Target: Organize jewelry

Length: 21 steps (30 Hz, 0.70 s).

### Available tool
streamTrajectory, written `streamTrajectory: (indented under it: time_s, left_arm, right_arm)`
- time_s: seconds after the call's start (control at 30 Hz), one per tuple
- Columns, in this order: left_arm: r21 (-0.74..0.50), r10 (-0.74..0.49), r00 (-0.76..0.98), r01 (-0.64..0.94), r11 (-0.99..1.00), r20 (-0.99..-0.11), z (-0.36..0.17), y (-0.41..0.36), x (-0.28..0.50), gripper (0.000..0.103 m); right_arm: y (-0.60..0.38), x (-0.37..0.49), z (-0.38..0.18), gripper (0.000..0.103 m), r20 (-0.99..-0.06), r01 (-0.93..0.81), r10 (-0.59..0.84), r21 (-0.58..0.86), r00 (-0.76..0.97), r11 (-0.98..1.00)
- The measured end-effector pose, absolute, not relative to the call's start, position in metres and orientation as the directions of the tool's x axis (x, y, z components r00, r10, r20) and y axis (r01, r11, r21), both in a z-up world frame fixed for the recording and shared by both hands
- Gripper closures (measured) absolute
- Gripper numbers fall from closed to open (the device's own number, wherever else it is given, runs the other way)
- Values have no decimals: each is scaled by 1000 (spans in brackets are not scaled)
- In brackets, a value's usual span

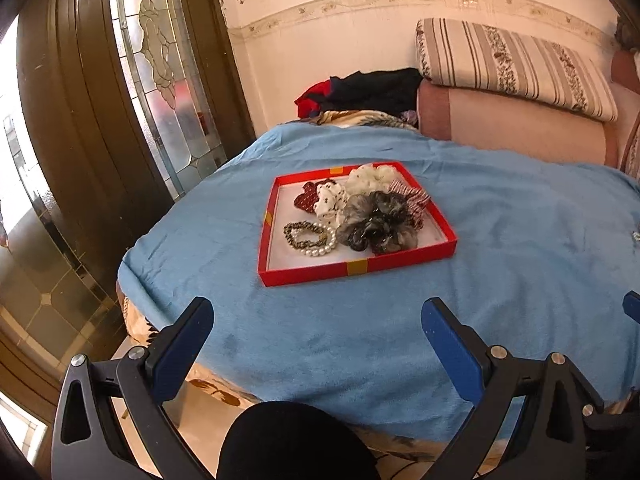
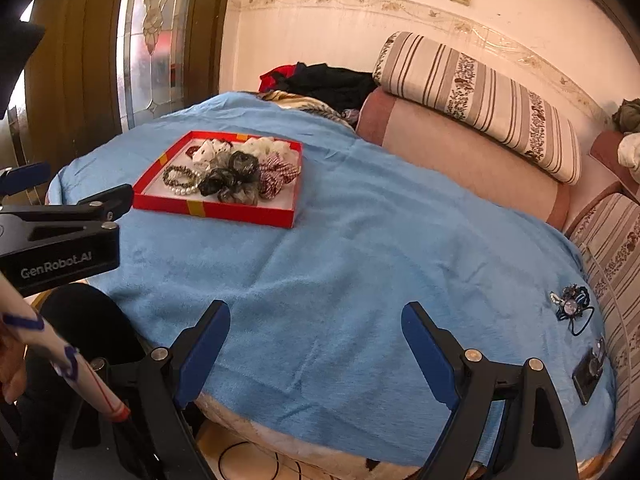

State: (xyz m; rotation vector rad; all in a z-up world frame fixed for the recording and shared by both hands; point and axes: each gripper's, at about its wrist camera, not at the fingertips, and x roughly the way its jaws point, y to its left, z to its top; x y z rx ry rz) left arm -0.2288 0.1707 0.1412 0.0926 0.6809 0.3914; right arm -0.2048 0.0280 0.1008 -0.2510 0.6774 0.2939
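Observation:
A red tray (image 1: 312,276) sits on the blue blanket (image 1: 500,240); it also shows in the right wrist view (image 2: 248,216). It holds a grey scrunchie (image 1: 376,222), a white scrunchie (image 1: 372,176), a red-white bow (image 1: 414,198), a red heart piece (image 1: 306,199), a chain bracelet (image 1: 302,236) and a pearl bracelet (image 1: 324,246). A blue hair tie with a jewelled charm (image 2: 572,306) lies alone at the blanket's right edge. My left gripper (image 1: 318,306) is open and empty, short of the tray. My right gripper (image 2: 316,312) is open and empty over bare blanket.
A dark phone (image 2: 588,372) lies near the blanket's right edge. A striped pillow (image 2: 480,100) and pink bolster (image 2: 460,160) lie behind. Dark clothes (image 1: 372,88) are piled at the back. A wooden glass door (image 1: 120,100) stands on the left.

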Motion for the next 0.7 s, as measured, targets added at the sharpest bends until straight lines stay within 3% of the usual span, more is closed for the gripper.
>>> streamTrajectory:
  time_s: [0.7]
  left_arm:
    - [195,388,652,-351,916,-651,118,194,-214,0]
  right_arm:
    - [42,-194,80,12,-694,-358,148,-169,705,918]
